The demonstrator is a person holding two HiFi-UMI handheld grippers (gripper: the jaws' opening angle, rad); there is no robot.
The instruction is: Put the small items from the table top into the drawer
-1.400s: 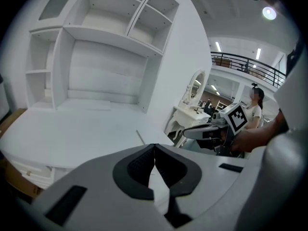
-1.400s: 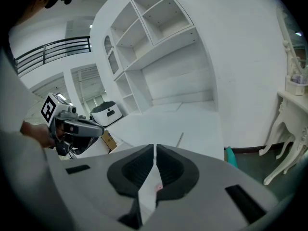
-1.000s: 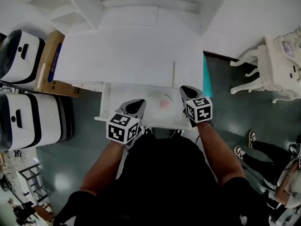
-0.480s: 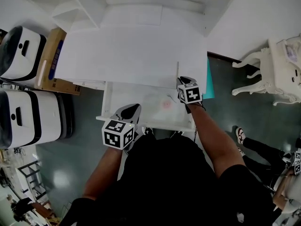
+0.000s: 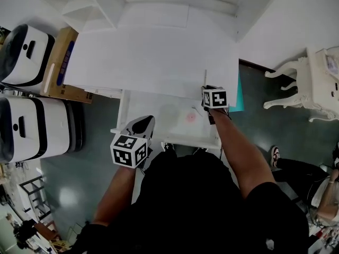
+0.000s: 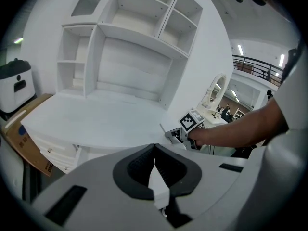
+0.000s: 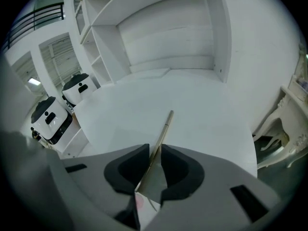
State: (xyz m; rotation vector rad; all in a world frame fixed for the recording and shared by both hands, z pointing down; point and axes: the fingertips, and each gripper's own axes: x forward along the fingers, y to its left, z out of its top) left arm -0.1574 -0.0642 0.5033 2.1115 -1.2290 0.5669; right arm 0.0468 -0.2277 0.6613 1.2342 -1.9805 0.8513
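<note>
Rod [image 7: 165, 125]: thin, stiff, light, possibly wood; lying on counter [image 7: 202, 100], front right.
Right tool [image 7: 154, 149]: jaws narrowly apart astride its near end.
Left tool [image 6: 154, 147]: closed, empty.
Hold: near end; may roll.

No legible txt anywhere. Cardboard box [image 5: 62, 62], upper left of head view: blue print, too blurry to read. Left cube [image 5: 128, 150] & right cube [image 5: 215, 97]: b/w square patterns only, no letters/nos.
</note>
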